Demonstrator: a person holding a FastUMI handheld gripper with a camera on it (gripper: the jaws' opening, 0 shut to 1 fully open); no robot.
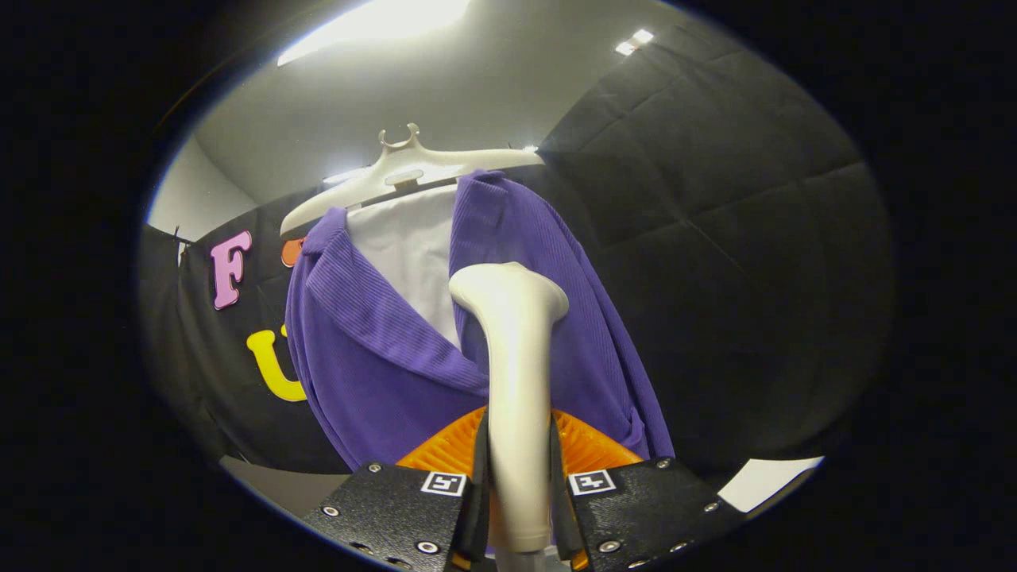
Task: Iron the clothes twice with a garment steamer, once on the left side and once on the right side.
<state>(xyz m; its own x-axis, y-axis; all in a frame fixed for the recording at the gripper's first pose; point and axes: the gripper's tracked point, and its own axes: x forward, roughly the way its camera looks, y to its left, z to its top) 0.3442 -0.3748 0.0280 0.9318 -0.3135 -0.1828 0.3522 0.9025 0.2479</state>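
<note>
A purple ribbed cardigan point(373, 365) over a white shirt point(413, 254) hangs on a pale hanger point(397, 171) in front of me. My gripper point(518, 485) is shut on the handle of a cream garment steamer point(516, 381), which rises between the fingers. The steamer's head point(508, 290) points up and sits against the cardigan's right front panel point(548, 262), near the collar opening. I look up at the garment from below.
Black padded booth walls point(715, 238) surround the garment on both sides. A grey ceiling with bright light panels point(381, 20) lies above. A pale floor or surface patch point(767, 481) shows low on the right.
</note>
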